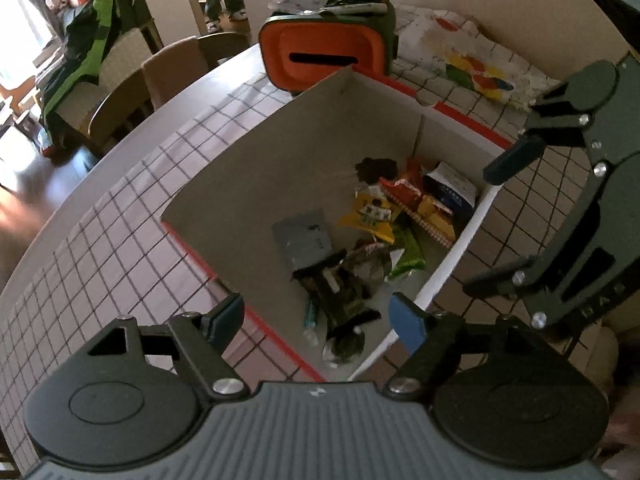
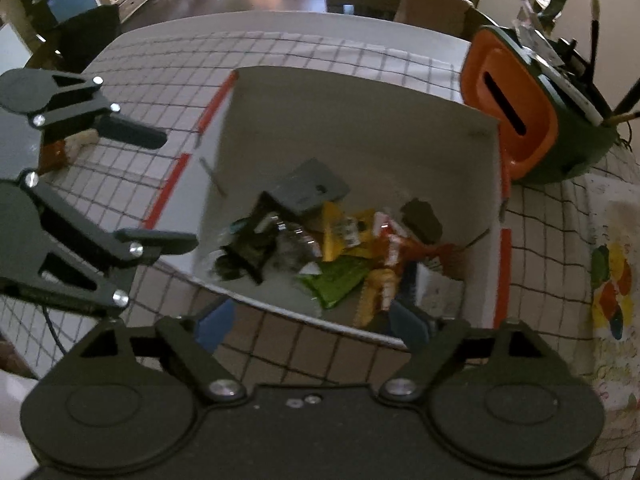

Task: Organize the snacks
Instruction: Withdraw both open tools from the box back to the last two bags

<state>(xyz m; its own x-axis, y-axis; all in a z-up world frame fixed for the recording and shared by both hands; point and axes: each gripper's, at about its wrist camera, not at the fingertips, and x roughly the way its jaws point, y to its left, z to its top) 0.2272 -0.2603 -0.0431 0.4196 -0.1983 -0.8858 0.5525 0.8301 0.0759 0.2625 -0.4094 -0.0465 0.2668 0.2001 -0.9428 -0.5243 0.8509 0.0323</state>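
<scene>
A: Where are the snacks?

B: All in the open cardboard box [image 1: 248, 184], which fills the middle of the left wrist view. A yellow packet [image 1: 370, 212] lies near the centre of the box floor, a green packet [image 1: 408, 254] just below it, an orange-red packet [image 1: 416, 200] to its right and a white and blue packet [image 1: 454, 190] against the right wall. A grey flat packet [image 1: 306, 238] leans at the left of the pile, with dark wrappers [image 1: 344, 292] below it.

A: And the tools?

B: The left gripper [image 1: 316, 316] sits at the bottom of its frame with blue pads [image 1: 406, 322] spread wide and nothing between them, above the near corner of the box. The right gripper [image 2: 308, 326] is likewise wide and holds nothing, at the bottom of its own frame over the near rim of the box [image 2: 360, 120]. In that view the same snacks show: green packet [image 2: 338, 280], yellow packet [image 2: 346, 234], grey flat packet [image 2: 310, 188].

A: What surrounds the box?

B: A checked tablecloth [image 1: 120, 240] under it, an orange and green container [image 1: 324, 52] with brushes touching or just behind its far corner at the upper centre, and a painted cloth [image 1: 472, 60] at the upper right. At the left edge of the right wrist view, a small brown and pale item [image 2: 68, 148] lies on the cloth, partly hidden by the other gripper; I cannot tell what it is.
</scene>
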